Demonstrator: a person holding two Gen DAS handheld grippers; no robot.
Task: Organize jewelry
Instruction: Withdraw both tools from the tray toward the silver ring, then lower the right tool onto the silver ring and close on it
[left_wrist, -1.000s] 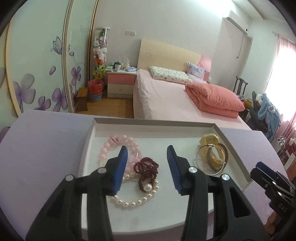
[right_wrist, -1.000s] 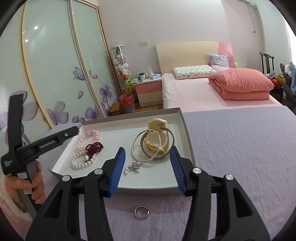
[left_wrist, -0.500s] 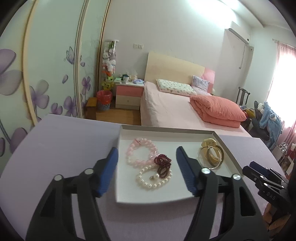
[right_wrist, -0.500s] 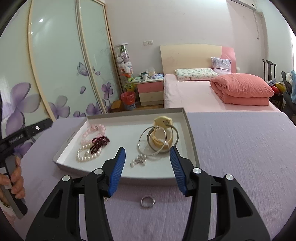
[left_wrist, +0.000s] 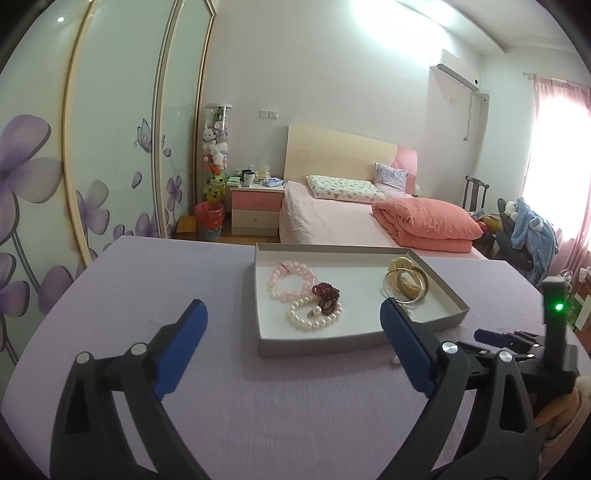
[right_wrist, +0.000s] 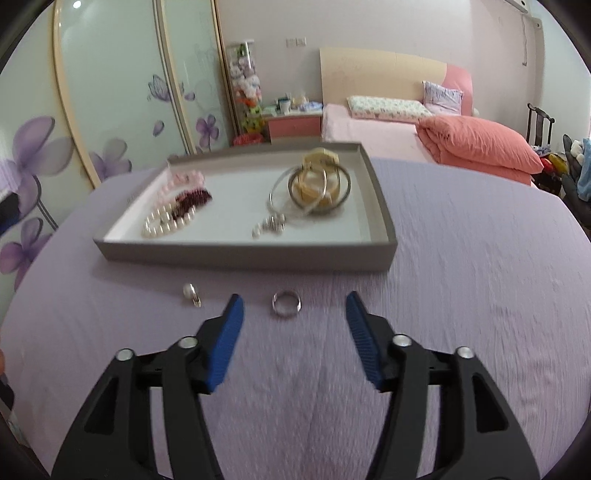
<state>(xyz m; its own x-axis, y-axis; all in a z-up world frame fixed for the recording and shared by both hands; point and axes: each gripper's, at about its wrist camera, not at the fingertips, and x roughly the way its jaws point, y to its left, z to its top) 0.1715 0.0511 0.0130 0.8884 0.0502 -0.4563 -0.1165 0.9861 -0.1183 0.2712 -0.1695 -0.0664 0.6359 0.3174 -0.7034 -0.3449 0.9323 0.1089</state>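
Observation:
A grey tray (right_wrist: 243, 254) (left_wrist: 317, 345) on the purple table holds a pink bead bracelet (left_wrist: 291, 277), a dark red bracelet (left_wrist: 327, 295), a white pearl bracelet (left_wrist: 312, 317), bangles (right_wrist: 319, 184) (left_wrist: 406, 286) and a small pearl piece (right_wrist: 269, 226). A silver ring (right_wrist: 286, 304) and a pearl earring (right_wrist: 191, 293) lie on the cloth in front of the tray. My right gripper (right_wrist: 294, 308) is open, its tips on either side of the ring. My left gripper (left_wrist: 293, 317) is open and empty, drawn back from the tray.
The purple cloth table (right_wrist: 480, 258) extends right of the tray. Beyond it are a bed with a salmon duvet (left_wrist: 424, 221), a nightstand (left_wrist: 255, 210), and a floral wardrobe (left_wrist: 92, 147). The right gripper's handle shows at the right in the left wrist view (left_wrist: 554, 332).
My left gripper has pulled back from above the tray and opened wider. My right gripper has lowered toward the ring on the cloth.

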